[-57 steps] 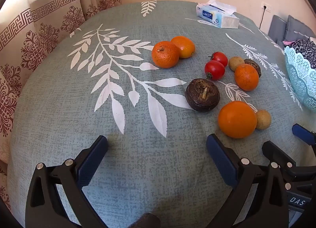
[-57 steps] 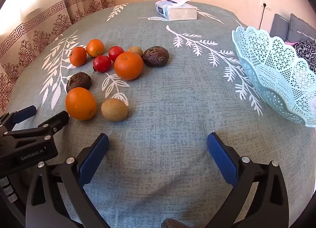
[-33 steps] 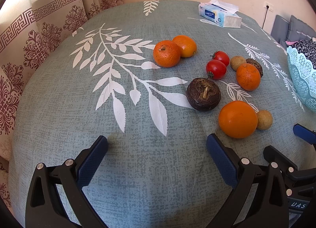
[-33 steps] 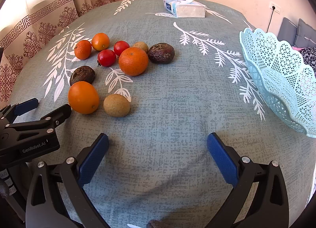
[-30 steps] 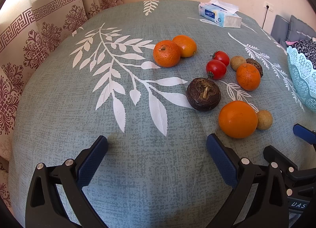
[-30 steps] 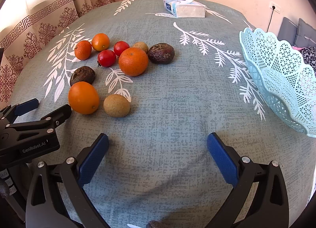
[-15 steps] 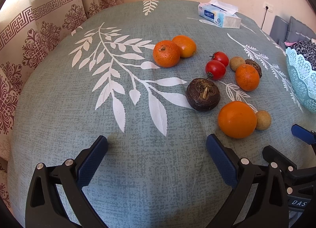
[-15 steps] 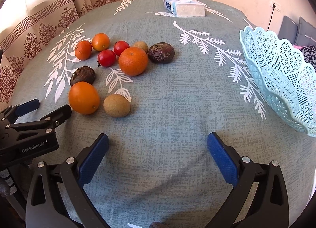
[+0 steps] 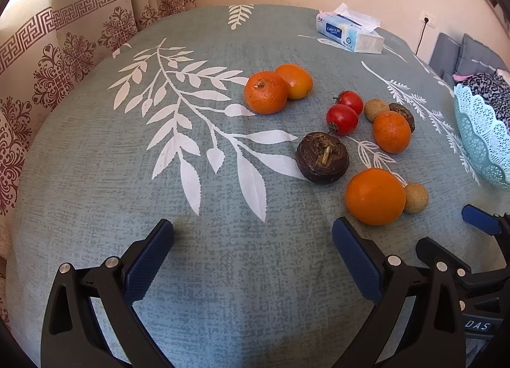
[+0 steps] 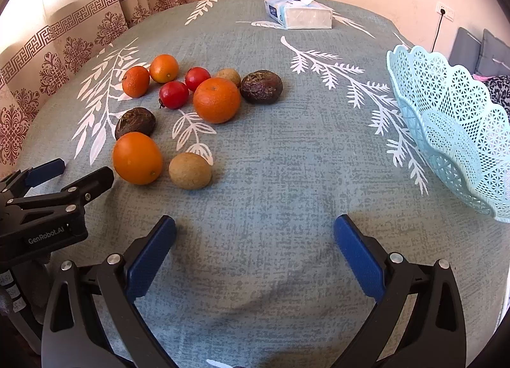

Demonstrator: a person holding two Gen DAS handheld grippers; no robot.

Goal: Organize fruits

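Blue-padded left claw (image 9: 253, 240) spread, right claw (image 10: 255, 237) spread

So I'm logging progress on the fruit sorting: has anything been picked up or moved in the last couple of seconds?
Nothing taken or released. Only the views drifted slightly as both hands shifted. The left gripper and right gripper stay open and empty over the tablecloth. All the fruit, including the nearest orange, sits where it was, and the blue basket remains empty.

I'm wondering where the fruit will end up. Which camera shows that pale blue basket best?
The right wrist view: the pale blue lattice basket shows nearly whole, with its scalloped rim and nothing in its visible interior. The left wrist view catches only part of its rim and wall at the right edge.
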